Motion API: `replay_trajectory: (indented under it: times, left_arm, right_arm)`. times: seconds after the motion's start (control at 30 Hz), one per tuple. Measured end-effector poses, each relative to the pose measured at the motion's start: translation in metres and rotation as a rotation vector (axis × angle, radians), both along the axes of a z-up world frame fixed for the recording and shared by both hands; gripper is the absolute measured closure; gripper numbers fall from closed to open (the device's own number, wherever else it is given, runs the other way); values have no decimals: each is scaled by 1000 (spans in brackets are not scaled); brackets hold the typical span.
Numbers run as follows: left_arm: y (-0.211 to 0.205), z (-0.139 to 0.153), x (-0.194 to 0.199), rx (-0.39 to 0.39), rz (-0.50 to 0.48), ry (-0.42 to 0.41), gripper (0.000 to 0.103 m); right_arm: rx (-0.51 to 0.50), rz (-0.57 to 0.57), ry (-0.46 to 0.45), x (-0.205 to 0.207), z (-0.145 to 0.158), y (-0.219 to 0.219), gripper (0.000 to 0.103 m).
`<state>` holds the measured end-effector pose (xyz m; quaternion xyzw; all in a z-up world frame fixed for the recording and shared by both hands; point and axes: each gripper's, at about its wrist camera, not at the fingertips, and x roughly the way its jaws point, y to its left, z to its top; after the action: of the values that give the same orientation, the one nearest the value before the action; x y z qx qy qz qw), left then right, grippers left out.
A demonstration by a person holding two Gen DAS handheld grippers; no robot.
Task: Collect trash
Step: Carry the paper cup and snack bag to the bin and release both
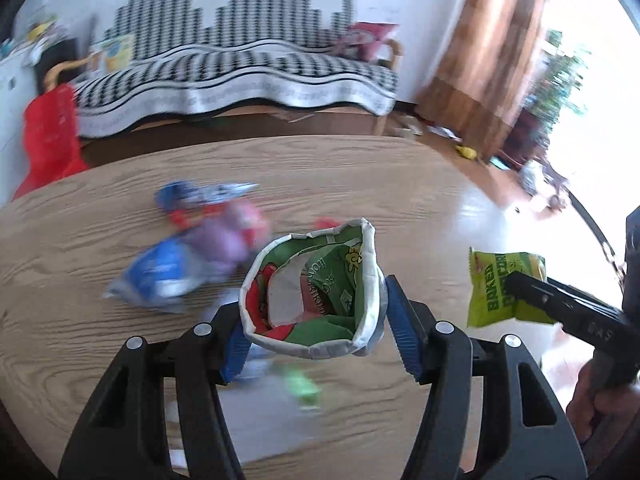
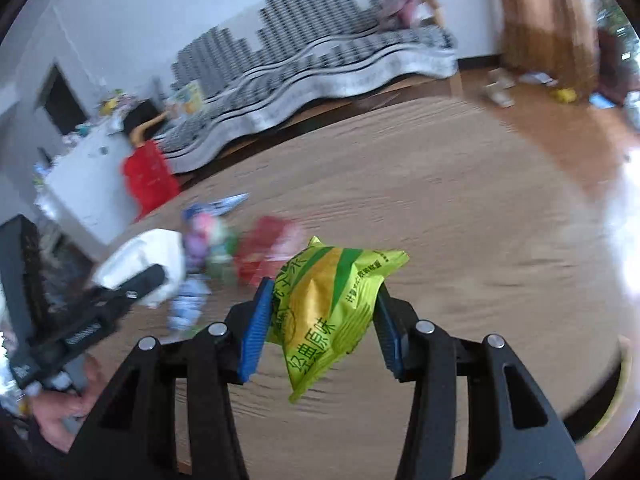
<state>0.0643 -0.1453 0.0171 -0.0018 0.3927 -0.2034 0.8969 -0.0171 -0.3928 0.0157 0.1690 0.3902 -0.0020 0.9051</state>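
My left gripper (image 1: 316,308) is shut on an open-topped carton (image 1: 316,280), printed green and red with a white rim, and holds it upright above the wooden table (image 1: 400,184). To its right, my right gripper (image 2: 322,292) is shut on a yellow-green snack packet (image 2: 332,312), which hangs between the blue pads clear of the table. In the left wrist view that packet (image 1: 492,292) sits just right of the carton. The right wrist view shows the carton (image 2: 148,256) as a white shape at the left. A blurred pile of wrappers (image 1: 200,240) lies on the table beyond the carton.
A small green wrapper (image 1: 300,384) lies on the table under my left gripper. Behind the table stand a sofa (image 1: 240,64) with a black-and-white throw and a red bag (image 1: 52,132). A brown curtain (image 1: 492,52) hangs at the right. A hand (image 1: 596,396) grips the right tool.
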Motion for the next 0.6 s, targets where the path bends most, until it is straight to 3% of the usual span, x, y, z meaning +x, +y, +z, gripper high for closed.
replay_trajectory:
  times: [0.3,0.4,0.6]
  left_arm:
    - [-159,-8,-60,-14,-309,-23,44]
    - [-220,-21,-92,-23,-437,11,44]
    - [-301,-45,-138,-14,-607,39,44]
  right_arm:
    - [-171,-341,81,-106,-21,-160,55]
    - [-156,-405,135,-133,-42,-198,55]
    - [-85,-447,299,-169,-99,-253,55]
